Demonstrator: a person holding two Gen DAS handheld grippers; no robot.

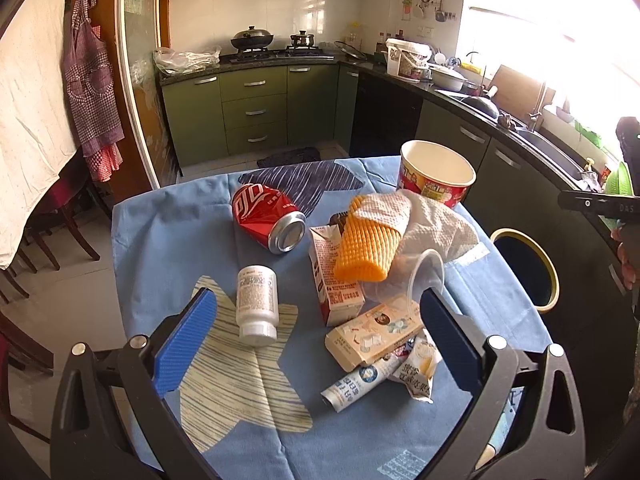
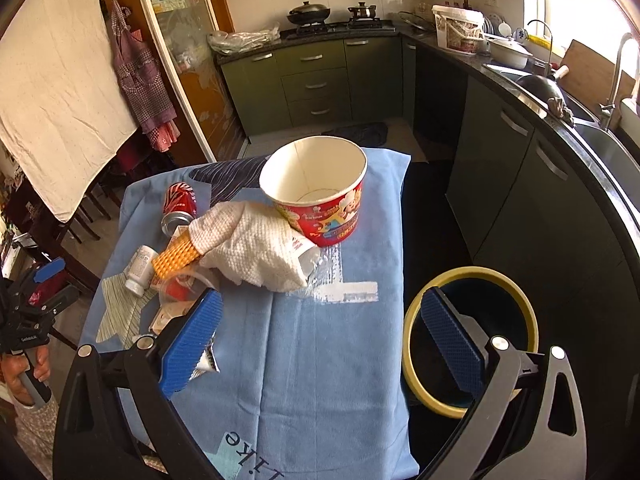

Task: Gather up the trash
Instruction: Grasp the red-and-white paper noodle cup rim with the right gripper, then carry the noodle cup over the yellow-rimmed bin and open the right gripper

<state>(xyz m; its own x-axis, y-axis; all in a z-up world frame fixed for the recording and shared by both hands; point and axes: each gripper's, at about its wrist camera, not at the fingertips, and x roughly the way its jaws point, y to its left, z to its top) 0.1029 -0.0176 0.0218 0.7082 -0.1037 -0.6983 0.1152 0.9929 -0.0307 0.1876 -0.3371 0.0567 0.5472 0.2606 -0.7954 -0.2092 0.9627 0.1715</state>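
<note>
**Crowded pile, open tools: where the pickup could slip**

Both tools hung empty with their jaws spread wide. The left tool (image 1: 316, 340) hovered over the near part of the counter (image 1: 160, 224), framing the trash heap; the right tool (image 2: 320, 340) sat over bare blue cloth, its right finger above the yellow-rimmed bin (image 2: 532, 320) just beside the counter's edge.

Nearest the left tool lay a squeezed tube (image 1: 356, 384) and a torn wrapper (image 1: 416, 372), both tucked partly under a flat cream box (image 1: 372, 336). Closing there could have pinched two items at once or pushed the box aside. The white pill bottle (image 1: 257, 304) lay on its side and would likely have rolled if nudged by one finger first.

Farther in, a clear plastic cup (image 1: 420, 280) leaned against a milk carton (image 1: 334, 280), with yellow foam netting (image 1: 366, 244) and a paper towel (image 1: 424, 220) draped over them; lifting one probably dragged the others. Beyond, the dented red can (image 1: 266, 220) could roll, and the tall paper bucket (image 2: 320, 196) looked easy to tip.
</note>
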